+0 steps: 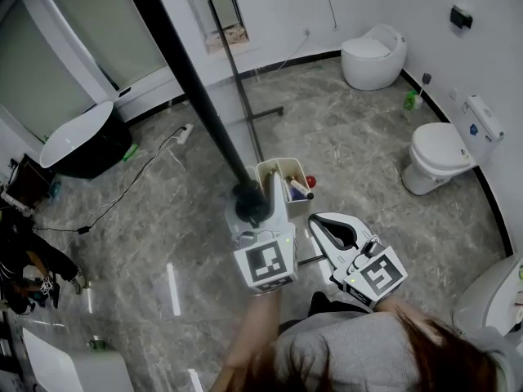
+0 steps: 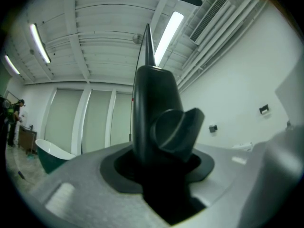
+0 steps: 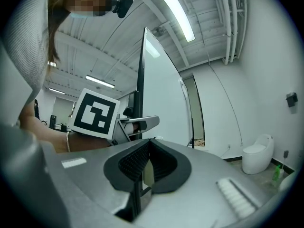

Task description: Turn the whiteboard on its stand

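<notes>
Head view puts the whiteboard (image 1: 186,70) edge-on: its dark frame runs as a slanted bar from the top of the picture down to the left gripper (image 1: 251,207). That gripper's jaws are clamped around the lower part of the frame, where a round black knob (image 2: 173,127) sticks out. The left gripper view shows the dark frame filling the gap between them. Just right of the grip hangs a beige tray (image 1: 268,167) holding markers. The right gripper (image 1: 317,220) sits just beside the tray, its jaws drawn together at the tips and gripping nothing. A thin stand pole (image 1: 237,64) rises behind the board. Farther off on the grey marble floor (image 1: 351,129) stand a round white toilet (image 1: 372,54), a second toilet (image 1: 441,155) and a dark bathtub (image 1: 82,141).
</notes>
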Tool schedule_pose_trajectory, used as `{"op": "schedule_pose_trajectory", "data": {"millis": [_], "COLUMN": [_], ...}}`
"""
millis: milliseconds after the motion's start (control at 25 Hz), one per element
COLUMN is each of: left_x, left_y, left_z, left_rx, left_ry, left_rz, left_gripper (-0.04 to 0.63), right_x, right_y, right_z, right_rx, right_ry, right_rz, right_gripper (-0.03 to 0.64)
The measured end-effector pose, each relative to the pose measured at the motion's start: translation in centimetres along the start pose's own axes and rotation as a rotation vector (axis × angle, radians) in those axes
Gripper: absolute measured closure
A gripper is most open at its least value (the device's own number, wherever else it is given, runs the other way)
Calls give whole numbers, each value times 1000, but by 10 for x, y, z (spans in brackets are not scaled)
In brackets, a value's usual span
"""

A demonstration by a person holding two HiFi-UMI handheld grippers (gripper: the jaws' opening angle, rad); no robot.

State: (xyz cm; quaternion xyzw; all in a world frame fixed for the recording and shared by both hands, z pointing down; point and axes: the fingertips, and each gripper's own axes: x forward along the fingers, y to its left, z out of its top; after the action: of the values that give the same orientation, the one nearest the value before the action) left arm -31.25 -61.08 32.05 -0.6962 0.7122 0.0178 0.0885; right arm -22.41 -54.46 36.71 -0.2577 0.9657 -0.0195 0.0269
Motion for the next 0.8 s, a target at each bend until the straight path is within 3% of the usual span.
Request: {"op": "schedule_pose_trajectory", "data": {"millis": [800], "left_x": [-91], "left_y": [-27], "left_z": [20], "left_rx": [-15], "left_ry": [0], "left_rz": [-29], "left_gripper": [396], "right_x": [-60], "right_y": [67], "right_z": [9], "right_rx": [-5], "right_ry": [-8], "right_rz": [-20], "right_gripper": [612]}}
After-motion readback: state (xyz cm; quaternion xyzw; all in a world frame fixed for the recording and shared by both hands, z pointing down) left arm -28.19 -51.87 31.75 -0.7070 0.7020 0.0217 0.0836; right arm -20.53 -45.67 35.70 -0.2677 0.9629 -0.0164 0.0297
